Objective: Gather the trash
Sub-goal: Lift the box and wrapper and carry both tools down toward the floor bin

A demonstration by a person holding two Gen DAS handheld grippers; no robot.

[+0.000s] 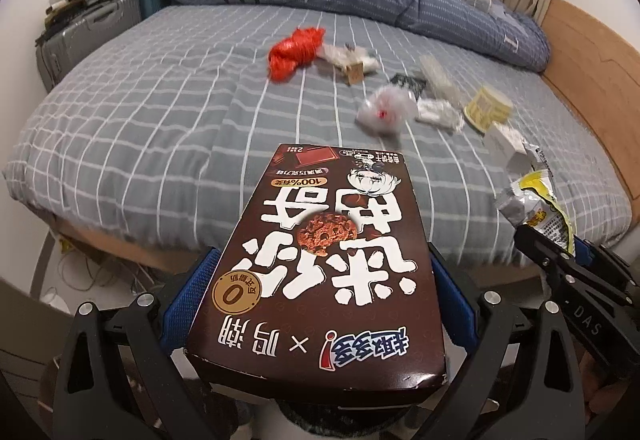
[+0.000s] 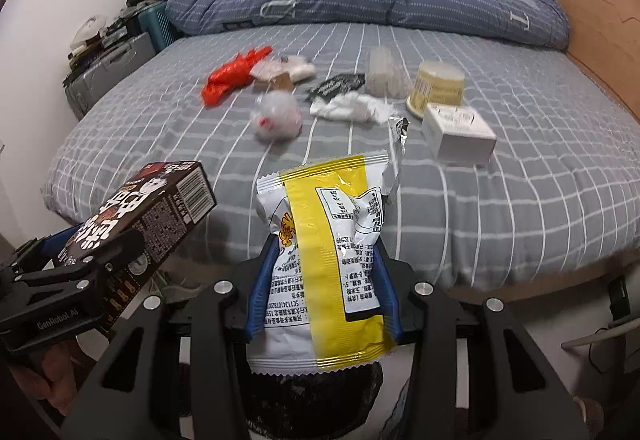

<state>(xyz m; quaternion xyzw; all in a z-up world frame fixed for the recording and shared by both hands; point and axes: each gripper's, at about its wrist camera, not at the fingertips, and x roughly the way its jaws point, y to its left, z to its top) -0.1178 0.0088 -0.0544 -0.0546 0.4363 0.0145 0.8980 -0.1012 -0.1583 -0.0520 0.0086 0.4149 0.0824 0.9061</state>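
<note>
From the left wrist view, the left claw [image 1: 320,272] is clenched on a brown cookie box [image 1: 320,264], its blue pads pressing the box's two long sides, and the box juts forward over the near edge of the bed [image 1: 160,112]. At the right edge the right claw [image 1: 560,252] grips a yellow-and-white snack bag [image 1: 536,208]. On the grey checked bedsheet lie a red plastic bag [image 1: 296,50], a clear crumpled bag [image 1: 382,110], a black wrapper [image 1: 408,82], white tissue [image 1: 438,112], a yellow paper cup [image 1: 486,106] on its side and a small white box [image 1: 504,142]. From the right wrist view, the right claw [image 2: 326,272] is closed on the snack bag [image 2: 332,240], which stands upright between the blue pads. The left claw [image 2: 96,256] at lower left holds the cookie box [image 2: 152,208], tilted, a hand [image 2: 48,368] below it. Beyond, the red plastic bag [image 2: 232,74], clear crumpled bag [image 2: 276,116], black wrapper [image 2: 336,84], white tissue [image 2: 352,108], yellow paper cup [image 2: 436,90] and small white box [image 2: 458,134] lie on the bed [image 2: 520,200], with a folded blue quilt [image 2: 360,0] behind them.
</note>
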